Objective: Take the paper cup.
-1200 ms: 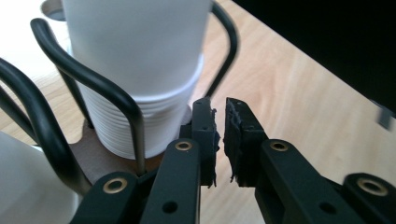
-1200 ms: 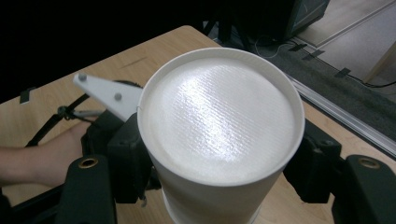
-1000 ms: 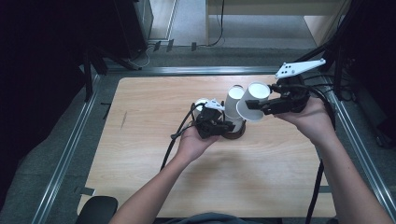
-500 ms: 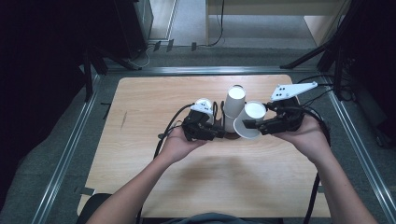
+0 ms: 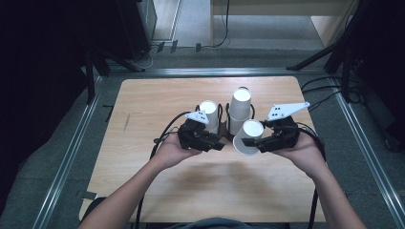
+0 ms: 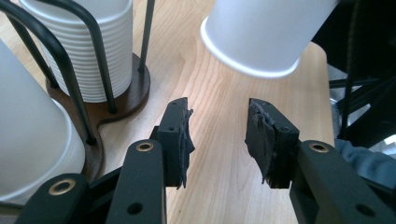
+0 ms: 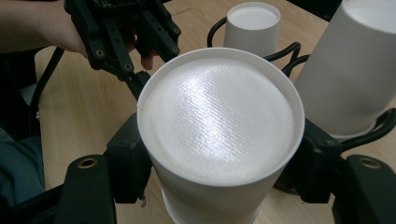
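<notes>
Jaws over pale wood table [image 5: 143, 186]; grey floor [image 5: 43, 157] around.

Overhead light on the table [image 5: 143, 191], surroundings black from nine to twelve o'clock; glare on the held cup [image 7: 219, 126]; nearest jaws slightly soft.

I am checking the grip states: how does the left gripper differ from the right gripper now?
The left gripper is empty, its jaws just opening over bare table; the right gripper is shut on a white cup. In the high view the left gripper points right, the right gripper points left. Both are black and hand-held, near the cup rack.
</notes>
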A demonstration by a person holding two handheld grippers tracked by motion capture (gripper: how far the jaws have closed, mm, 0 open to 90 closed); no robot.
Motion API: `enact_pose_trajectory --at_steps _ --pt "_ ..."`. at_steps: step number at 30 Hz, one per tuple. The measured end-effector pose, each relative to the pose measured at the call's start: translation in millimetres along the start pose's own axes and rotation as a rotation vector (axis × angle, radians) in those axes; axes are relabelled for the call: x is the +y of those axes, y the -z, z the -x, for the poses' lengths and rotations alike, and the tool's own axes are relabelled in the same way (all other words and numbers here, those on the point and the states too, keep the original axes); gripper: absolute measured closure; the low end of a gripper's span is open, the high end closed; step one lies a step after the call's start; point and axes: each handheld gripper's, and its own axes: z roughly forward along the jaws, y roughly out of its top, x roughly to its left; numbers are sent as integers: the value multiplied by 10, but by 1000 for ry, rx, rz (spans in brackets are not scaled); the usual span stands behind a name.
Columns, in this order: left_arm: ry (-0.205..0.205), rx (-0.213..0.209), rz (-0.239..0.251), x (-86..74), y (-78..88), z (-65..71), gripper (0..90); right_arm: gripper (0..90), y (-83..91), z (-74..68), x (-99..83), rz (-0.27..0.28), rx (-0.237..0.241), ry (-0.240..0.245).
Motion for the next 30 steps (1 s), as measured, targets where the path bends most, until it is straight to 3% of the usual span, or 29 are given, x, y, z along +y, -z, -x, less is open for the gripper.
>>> enact_pose_trajectory --at_steps 3,6,10,14,16,21,25,30 --pt "4 -15 4 -30 18 -14 584 331 -121 15 -69 -8 16 11" --pt "3 -25 -7 -48 30 -31 572 331 -224 41 -120 -13 38 -9" --pt "-14 -13 20 -99 63 -33 502 331 -344 46 -150 -22 56 -9" --pt "-6 -24 9 -151 85 -66 478 331 -389 70 -184 0 76 -5" --pt "5 -23 2 -183 86 -83 450 331 -423 101 -213 14 93 -36" --pt "45 -38 -49 -252 65 -155 370 331 -486 116 -221 6 111 -38" --pt "60 -64 -29 -286 91 -183 297 331 -513 116 -210 0 121 -31" --pt "52 -80 -28 -310 117 -182 281 331 -544 104 -182 -4 140 -30"
